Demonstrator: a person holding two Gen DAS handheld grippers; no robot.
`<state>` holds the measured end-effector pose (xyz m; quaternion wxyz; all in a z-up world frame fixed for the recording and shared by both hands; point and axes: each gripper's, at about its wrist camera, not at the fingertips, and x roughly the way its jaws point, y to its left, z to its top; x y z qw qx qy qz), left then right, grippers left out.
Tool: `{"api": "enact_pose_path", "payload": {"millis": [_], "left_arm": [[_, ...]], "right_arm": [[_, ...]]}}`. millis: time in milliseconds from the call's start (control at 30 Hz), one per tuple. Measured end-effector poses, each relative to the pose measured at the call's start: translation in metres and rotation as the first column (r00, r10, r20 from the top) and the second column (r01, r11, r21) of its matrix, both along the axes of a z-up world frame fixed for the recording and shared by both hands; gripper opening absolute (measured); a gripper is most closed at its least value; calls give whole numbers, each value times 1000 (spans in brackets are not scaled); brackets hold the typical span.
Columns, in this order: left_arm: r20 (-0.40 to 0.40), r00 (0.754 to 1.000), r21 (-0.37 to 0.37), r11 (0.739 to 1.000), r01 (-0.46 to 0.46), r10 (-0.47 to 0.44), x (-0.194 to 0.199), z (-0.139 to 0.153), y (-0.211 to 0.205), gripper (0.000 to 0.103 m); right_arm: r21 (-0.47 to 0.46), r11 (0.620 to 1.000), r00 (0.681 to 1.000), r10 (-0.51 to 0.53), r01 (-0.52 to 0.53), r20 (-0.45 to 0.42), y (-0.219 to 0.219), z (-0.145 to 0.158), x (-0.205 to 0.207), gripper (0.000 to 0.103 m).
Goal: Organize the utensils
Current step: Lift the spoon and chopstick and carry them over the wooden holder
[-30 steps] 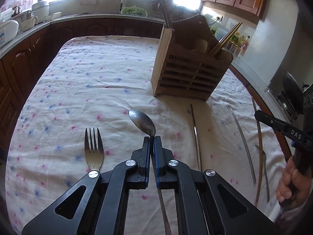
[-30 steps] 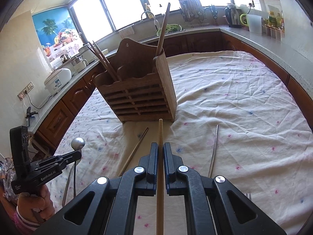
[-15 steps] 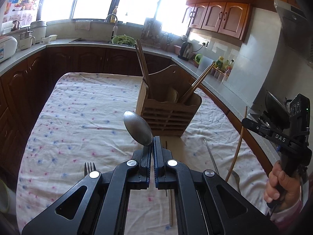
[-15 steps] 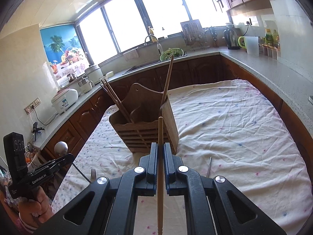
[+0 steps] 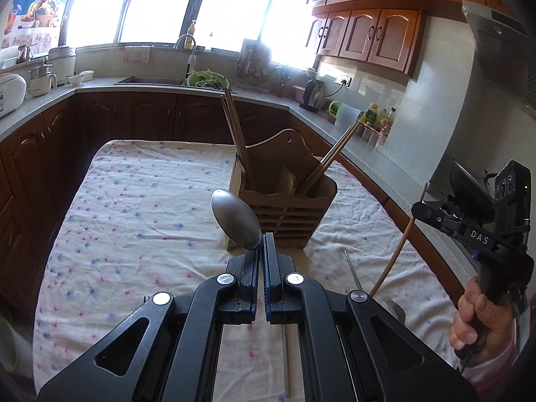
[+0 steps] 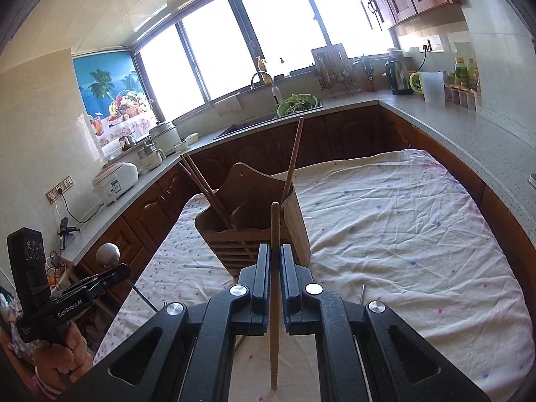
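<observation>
My left gripper (image 5: 260,244) is shut on a metal spoon (image 5: 236,218), bowl up, held in the air in front of the wooden utensil holder (image 5: 284,207). The right gripper (image 6: 274,251) is shut on a wooden chopstick (image 6: 274,268) that stands nearly upright, also raised before the holder (image 6: 254,221). Both grippers show in each other's views: the right gripper (image 5: 422,209) with its chopstick (image 5: 398,251), the left gripper (image 6: 124,269) with the spoon bowl (image 6: 108,254). Chopsticks (image 5: 234,134) lean in the holder's compartments.
The holder stands on a table under a flowered white cloth (image 5: 140,207). A metal chopstick (image 5: 351,269) and a fork (image 5: 395,308) lie on the cloth at the right, another metal stick (image 5: 286,355) under my left gripper. Counters and dark cabinets (image 6: 452,140) ring the table.
Both grippers rose from near the cloth, lifting the spoon and the wooden chopstick with them. The holder now sits lower in both views and the fork has slipped below the left gripper.
</observation>
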<state>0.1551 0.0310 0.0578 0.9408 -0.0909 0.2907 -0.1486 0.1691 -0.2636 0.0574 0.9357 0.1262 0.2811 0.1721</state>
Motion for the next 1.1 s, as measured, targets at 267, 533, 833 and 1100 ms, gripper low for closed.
{"api": "enact_pose_path", "payload": {"millis": [267,533,833,1100], "left_arm": [[14,1000,0,1000,-3,3,2,6,0,2],[54,999,2,1000,-8,8,9,22,2,2],[124,992,4,1000,-20,19,29,52,3,2],[203,978,5,999,-45,43,61,80,3,2]], "right_arm": [[1,1000,1000,6,-6,23,3,9,2,6],[4,1000,998,7,-7,70,3,29,8,6],[9,1000,988,-7,6,154,3,65,21,6],[34,999,969,-40,33,243,1,100,43,6]]}}
